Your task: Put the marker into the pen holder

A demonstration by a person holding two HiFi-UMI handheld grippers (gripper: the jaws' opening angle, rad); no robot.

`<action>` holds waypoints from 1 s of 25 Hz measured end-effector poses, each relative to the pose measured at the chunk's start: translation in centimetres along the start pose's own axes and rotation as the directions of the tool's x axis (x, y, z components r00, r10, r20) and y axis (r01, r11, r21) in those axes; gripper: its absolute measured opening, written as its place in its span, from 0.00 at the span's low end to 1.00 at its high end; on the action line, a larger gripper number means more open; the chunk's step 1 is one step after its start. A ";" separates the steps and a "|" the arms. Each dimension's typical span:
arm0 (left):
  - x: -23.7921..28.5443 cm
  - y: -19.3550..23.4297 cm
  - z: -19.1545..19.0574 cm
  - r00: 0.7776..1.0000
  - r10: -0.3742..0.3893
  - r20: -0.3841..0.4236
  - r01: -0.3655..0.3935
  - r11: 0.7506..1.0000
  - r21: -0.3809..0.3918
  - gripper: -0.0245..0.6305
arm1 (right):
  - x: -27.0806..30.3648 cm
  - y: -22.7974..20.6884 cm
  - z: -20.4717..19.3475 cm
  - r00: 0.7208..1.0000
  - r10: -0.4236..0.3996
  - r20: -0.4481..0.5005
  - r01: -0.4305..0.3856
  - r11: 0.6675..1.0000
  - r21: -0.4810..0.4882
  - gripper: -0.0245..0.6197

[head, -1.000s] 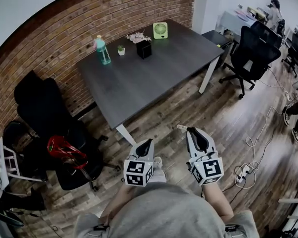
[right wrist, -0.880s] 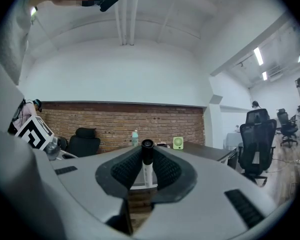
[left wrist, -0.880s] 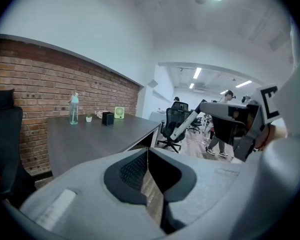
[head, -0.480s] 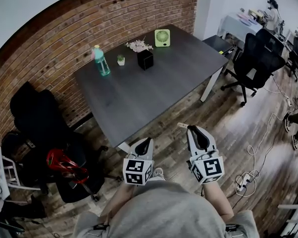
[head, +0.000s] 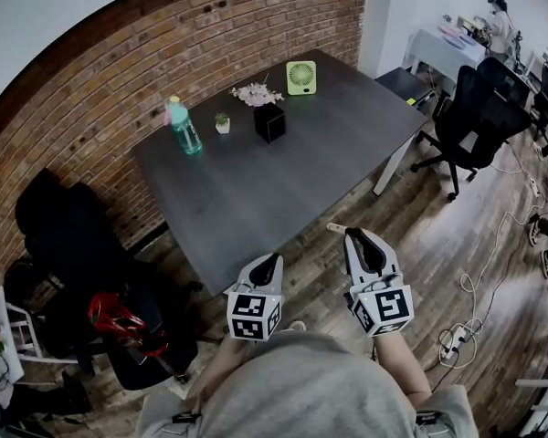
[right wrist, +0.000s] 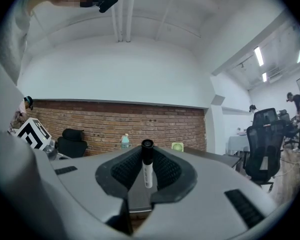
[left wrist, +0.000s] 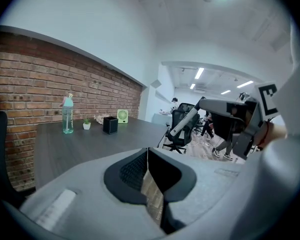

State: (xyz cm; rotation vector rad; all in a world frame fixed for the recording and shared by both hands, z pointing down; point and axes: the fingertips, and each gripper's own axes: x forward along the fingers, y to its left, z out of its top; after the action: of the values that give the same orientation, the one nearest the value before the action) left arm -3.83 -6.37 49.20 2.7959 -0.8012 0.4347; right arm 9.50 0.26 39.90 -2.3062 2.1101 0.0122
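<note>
A white marker with a black cap (right wrist: 147, 165) stands pinched between the jaws of my right gripper (right wrist: 147, 176), which is shut on it. In the head view its tip (head: 334, 228) pokes out left of the right gripper (head: 361, 242), held over the floor just off the dark table's (head: 256, 199) near edge. The left gripper (head: 266, 265) hangs beside it at the table edge, shut with nothing in it (left wrist: 148, 160). The black square pen holder (head: 269, 121) stands at the far side of the table, also seen small in the left gripper view (left wrist: 110, 125).
On the table's far side are a teal bottle (head: 183, 126), a small potted plant (head: 222, 124), pale flowers (head: 256, 94) and a green fan (head: 300, 77). Black office chairs stand at right (head: 470, 108) and left (head: 64, 235). Cables and a power strip (head: 457, 336) lie on the floor.
The table has drawn nearer and now reaches the left gripper. Both grippers keep their places in the view, the marker still held.
</note>
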 end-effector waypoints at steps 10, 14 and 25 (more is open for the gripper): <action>3.3 3.0 1.2 1.000 -0.019 -0.002 0.019 1.000 0.009 0.07 | 4.0 -1.0 -0.5 1.000 -0.027 0.002 0.027 1.000 0.001 0.14; 4.0 4.0 1.2 1.000 -0.017 -0.014 0.017 1.000 -0.005 0.07 | 5.1 -1.2 -0.9 0.999 -0.035 -0.018 0.036 0.999 0.005 0.14; 6.5 6.7 1.9 1.000 0.027 -0.007 -0.027 0.999 -0.036 0.07 | 8.9 -2.1 -1.0 1.000 0.004 -0.021 -0.005 1.000 -0.012 0.14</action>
State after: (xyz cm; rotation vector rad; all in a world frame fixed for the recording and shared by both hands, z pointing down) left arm -1.82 -15.60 50.32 2.7520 -0.8381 0.4294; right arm 12.38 -8.43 40.72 -2.3186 2.1311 0.0008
